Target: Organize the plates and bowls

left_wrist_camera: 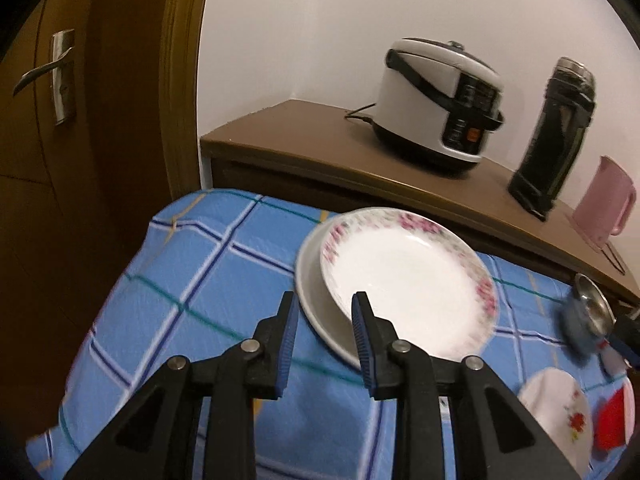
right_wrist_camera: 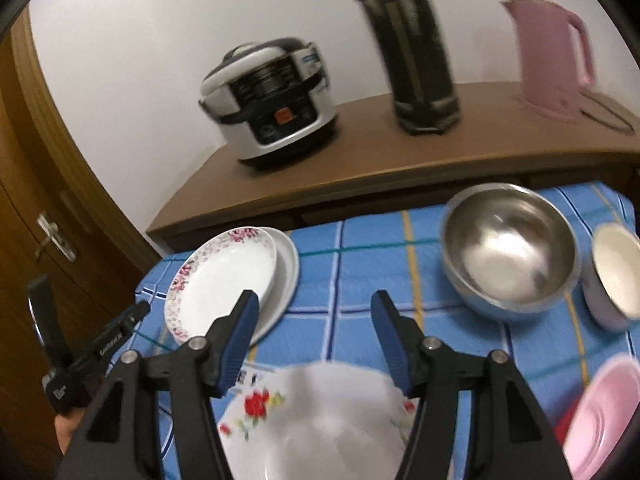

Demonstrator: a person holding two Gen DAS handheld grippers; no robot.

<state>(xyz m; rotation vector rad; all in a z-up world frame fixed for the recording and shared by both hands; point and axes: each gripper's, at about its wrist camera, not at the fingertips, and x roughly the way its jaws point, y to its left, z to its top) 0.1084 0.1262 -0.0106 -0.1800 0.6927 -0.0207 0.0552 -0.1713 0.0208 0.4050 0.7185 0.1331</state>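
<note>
So both my tongs are sitting spread with nothing pinched. The floral plate (left_wrist_camera: 408, 280) is lying on the grey plate (left_wrist_camera: 316, 304), pushed off-centre toward its right side, on the blue checked worktop (left_wrist_camera: 192, 280); that stack is my landmark.

Going left to right: my left tongs (left_wrist_camera: 326, 344) are hovering just at the near edge of the stack, one pad over the cloth and the other over the floral plate's rim. I'm thinking the smart thing is nudging the top plate back to centre before stacking anything else on it.

My right tongs (right_wrist_camera: 314, 340) are hanging right of the stack, over the red-flower plate (right_wrist_camera: 320, 412), which is lying nearer to me than the stack. If I'm grabbing that one next, I'm going for its rim and gripping firmly, since glazed rims probably slip.

Further right of the stack, the steel bowl (right_wrist_camera: 510, 256) is sitting upright, with a cream bowl (right_wrist_camera: 616, 272) just beside it and a pink bowl (right_wrist_camera: 604, 416) nearer.
</note>
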